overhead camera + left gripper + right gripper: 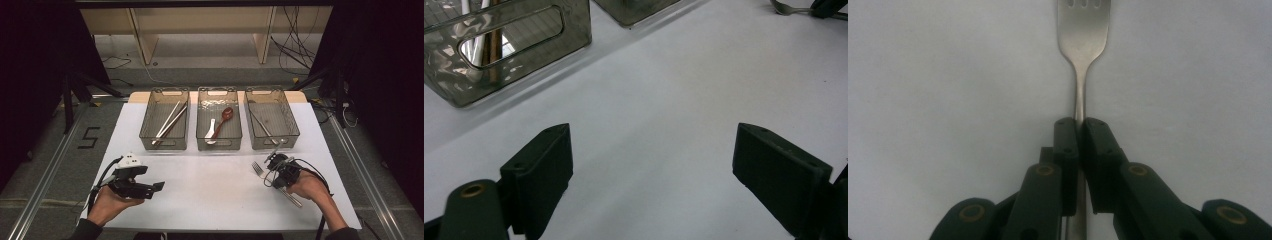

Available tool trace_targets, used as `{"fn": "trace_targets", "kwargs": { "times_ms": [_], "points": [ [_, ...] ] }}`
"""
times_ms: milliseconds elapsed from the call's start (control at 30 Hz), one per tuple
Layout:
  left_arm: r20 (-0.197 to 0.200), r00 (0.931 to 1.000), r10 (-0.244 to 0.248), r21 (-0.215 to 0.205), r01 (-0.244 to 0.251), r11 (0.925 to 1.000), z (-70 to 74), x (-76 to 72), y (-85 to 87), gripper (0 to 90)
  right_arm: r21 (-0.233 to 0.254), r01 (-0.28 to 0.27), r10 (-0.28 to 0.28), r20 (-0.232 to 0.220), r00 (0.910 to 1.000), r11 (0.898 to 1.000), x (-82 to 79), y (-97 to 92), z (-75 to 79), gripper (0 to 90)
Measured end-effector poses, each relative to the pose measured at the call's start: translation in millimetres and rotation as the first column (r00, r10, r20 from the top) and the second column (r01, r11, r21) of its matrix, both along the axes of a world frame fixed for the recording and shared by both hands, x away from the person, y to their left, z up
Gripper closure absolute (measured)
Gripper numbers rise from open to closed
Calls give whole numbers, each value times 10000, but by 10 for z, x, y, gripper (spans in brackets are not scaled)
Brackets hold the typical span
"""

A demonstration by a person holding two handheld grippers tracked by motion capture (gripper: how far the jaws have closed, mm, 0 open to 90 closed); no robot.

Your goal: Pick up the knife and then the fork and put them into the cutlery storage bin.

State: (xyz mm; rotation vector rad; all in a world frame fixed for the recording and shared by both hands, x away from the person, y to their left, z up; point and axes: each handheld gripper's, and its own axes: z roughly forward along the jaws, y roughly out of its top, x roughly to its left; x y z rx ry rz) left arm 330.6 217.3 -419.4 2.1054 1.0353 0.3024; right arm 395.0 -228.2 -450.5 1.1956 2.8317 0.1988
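Cutlery sorting explains the grip: the slim silver metal fork [1081, 60] lies on the white table [210, 190], its neck pinched between the right gripper [1080, 125] jaws for lifting to the smoky plastic bin [272, 120] at twelve o'clock. The left gripper [651, 165] waits spread, empty.

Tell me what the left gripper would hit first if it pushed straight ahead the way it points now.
Judging by its own view, the left gripper, jaws wide open over the bare white table, likely meets the near wall of the left-hand tray, which holds the chopsticks. Depth is unclear, so it might slip past the tray's corner.
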Motion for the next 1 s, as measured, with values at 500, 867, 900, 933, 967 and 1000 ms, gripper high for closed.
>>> {"fn": "trace_targets", "kwargs": {
  "times_ms": [500,867,900,933,967,1000],
  "points": [
    [42,10000,81,-34,-81,10000,10,-6,10,158,1370,189,-293,745,9968,9904,-14,-105,281,853],
    [91,9999,68,-137,-66,9999,10,-4,9,158,2282,575,-979,1696,9806,9719,189,-207,629,853],
    [93,9999,65,-147,-64,9999,10,-4,8,158,2355,591,-1011,1706,9801,9701,217,-212,658,853],
    [101,9999,63,-158,-61,9999,10,-4,8,158,2372,640,-1093,1827,9771,9693,244,-213,682,853],
    [99,9999,55,-161,-53,9999,10,-4,8,158,2386,711,-1176,1870,9753,9685,269,-214,709,853],
    [100,9999,56,-164,-54,9999,10,-4,8,158,2402,729,-1211,1922,9738,9680,297,-217,736,853]
  ]
}}
